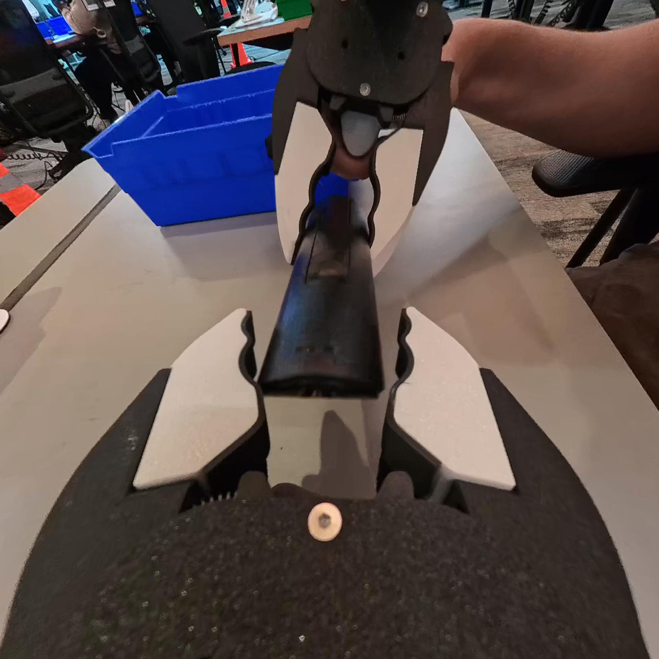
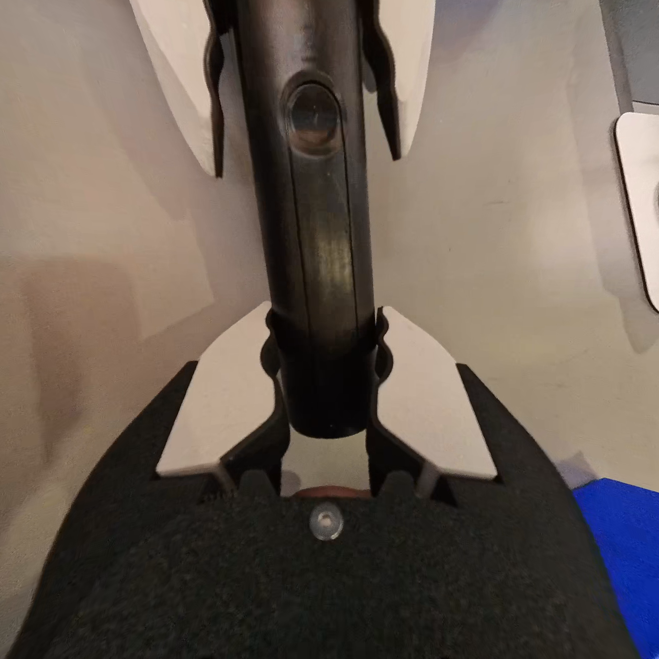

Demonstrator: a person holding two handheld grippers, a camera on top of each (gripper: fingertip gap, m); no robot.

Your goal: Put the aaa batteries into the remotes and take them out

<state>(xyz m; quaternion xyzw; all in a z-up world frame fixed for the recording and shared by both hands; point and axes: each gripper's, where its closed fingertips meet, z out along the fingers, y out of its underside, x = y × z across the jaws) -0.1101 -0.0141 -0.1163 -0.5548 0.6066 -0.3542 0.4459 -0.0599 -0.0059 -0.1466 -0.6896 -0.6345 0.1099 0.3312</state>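
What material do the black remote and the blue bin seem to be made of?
The remote looks like smooth, glossy black plastic: its back reflects light in soft streaks and shows a thin seam around the cover. The blue bin appears to be moulded rigid plastic with a slightly shiny finish, with uniform colour and ribbed walls. Neither can be confirmed by sight alone.
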